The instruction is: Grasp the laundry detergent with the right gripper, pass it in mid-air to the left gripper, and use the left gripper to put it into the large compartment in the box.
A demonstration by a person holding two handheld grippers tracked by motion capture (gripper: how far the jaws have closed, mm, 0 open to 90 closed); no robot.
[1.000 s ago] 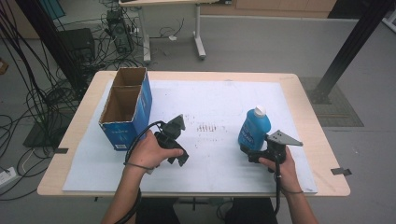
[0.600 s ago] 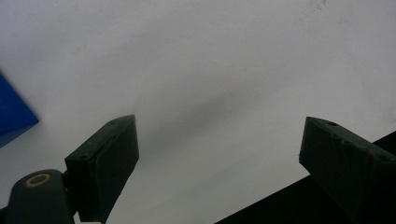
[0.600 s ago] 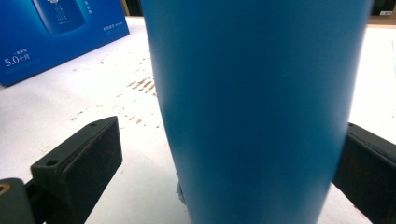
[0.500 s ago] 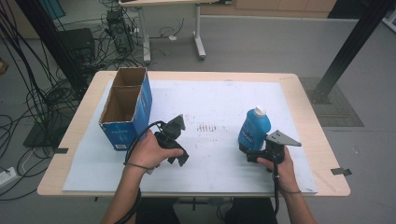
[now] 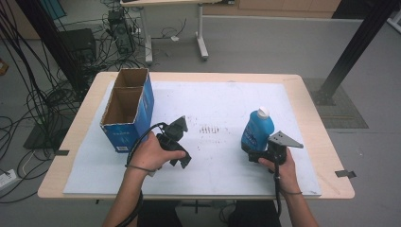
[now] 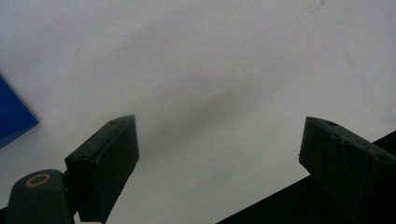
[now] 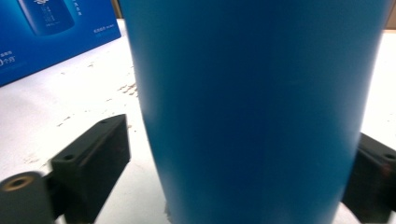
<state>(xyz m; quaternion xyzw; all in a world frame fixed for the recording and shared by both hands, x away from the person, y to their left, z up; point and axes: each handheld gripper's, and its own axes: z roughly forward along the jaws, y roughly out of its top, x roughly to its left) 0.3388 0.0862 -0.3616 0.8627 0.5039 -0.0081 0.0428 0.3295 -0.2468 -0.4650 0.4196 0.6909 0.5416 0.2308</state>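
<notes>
A blue bottle (image 5: 257,127) with a white cap stands upright on the white mat at the right. My right gripper (image 5: 249,152) reaches it low from the near side, and its jaws have just been closing with the bottle between them. In the right gripper view the bottle (image 7: 252,112) stands between the jaws of the right gripper (image 7: 233,172); the right pad meets it, and the left pad (image 7: 100,158) is still a little apart. My left gripper (image 5: 182,159) is held over bare mat left of centre. It stands open with nothing inside (image 6: 219,163).
An open blue cardboard box (image 5: 127,111) with two compartments stands at the mat's left, its printed side (image 7: 46,32) facing the bottle and one corner (image 6: 11,116) close to my left gripper. A patch of small dark marks (image 5: 211,129) lies mid-mat. The wooden table rim (image 5: 326,142) borders the mat.
</notes>
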